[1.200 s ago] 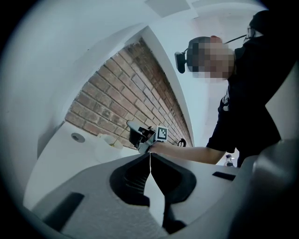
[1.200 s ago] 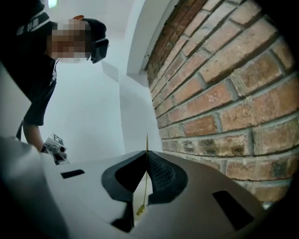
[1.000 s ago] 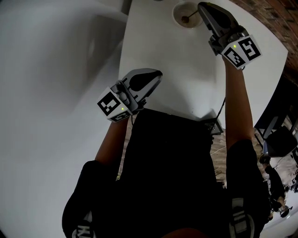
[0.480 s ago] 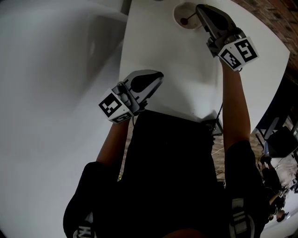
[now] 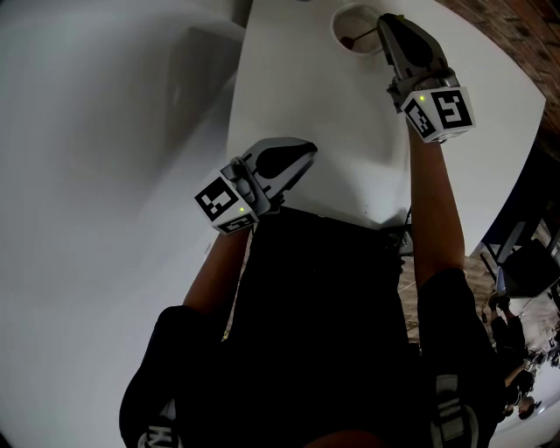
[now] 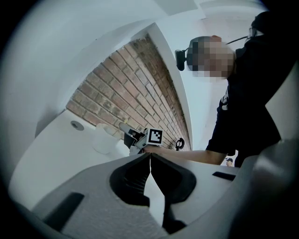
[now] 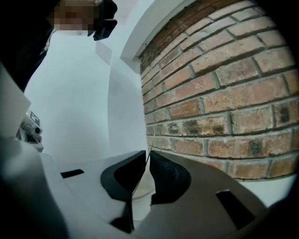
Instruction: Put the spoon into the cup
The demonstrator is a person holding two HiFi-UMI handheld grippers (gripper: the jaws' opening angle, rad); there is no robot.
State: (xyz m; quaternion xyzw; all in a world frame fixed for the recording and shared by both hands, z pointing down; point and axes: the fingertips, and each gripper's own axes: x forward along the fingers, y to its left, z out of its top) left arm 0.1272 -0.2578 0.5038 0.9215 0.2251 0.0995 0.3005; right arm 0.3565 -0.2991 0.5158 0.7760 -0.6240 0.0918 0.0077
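At the near edge of the table (image 5: 306,87), left gripper (image 5: 308,152): jaws pressed together with nothing between them, hovering well apart from the cup. It looks parked here to leave the working arm room, since this job seems to need only one tool.
Right gripper (image 5: 383,21): stretched out to the table's far edge, jaws clamped narrow on the spoon's thin handle. It leans over the cup's rim, probably so the spoon can be steered from above.
Spoon (image 5: 357,38): its dark bowl end lies inside the cup and its handle slants up and out to the right gripper's jaws. The grip at the handle end keeps the jaws outside the cup.
Cup (image 5: 336,26): white, upright, close to the far edge with the brick wall behind it; nothing steadies it.
Step in hand: placing looks nearly done, and only the release seems left.
Risk: opening with the handle this tilted could let the spoon tip against the rim and rock the cup.
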